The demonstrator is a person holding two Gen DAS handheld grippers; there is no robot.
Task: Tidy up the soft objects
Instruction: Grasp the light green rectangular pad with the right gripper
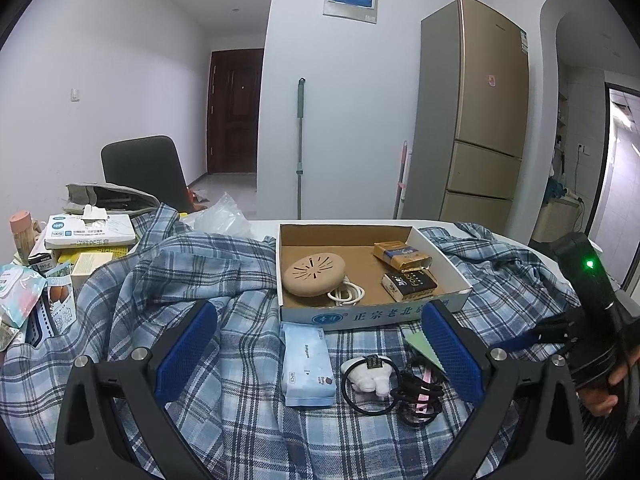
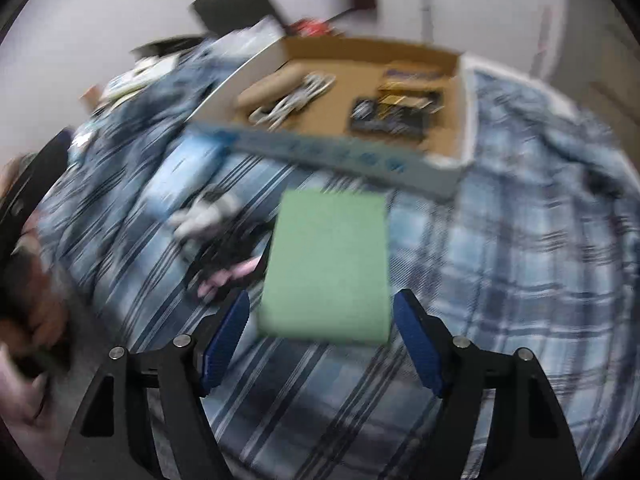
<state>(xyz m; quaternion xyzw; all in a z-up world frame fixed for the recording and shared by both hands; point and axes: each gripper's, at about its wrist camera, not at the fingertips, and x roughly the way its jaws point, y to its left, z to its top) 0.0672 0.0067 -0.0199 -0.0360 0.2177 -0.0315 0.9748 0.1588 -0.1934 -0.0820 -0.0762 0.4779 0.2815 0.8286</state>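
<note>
a flat green pad (image 2: 326, 264) lies on the blue plaid cloth (image 2: 500, 260), just in front of the cardboard box (image 2: 320, 152). the right gripper (image 2: 322, 342) stands over its near end with jaws spread, blue pads either side and clear of it; this view is blurred. beside it sit black hair ties (image 1: 404, 390), a small white toy (image 1: 370, 376) and a pale blue tissue pack (image 1: 306, 364). the left gripper (image 1: 320, 352) hangs released above them, gripping nothing. the box holds a tan round device (image 1: 314, 276) with its white cable (image 1: 348, 294).
</note>
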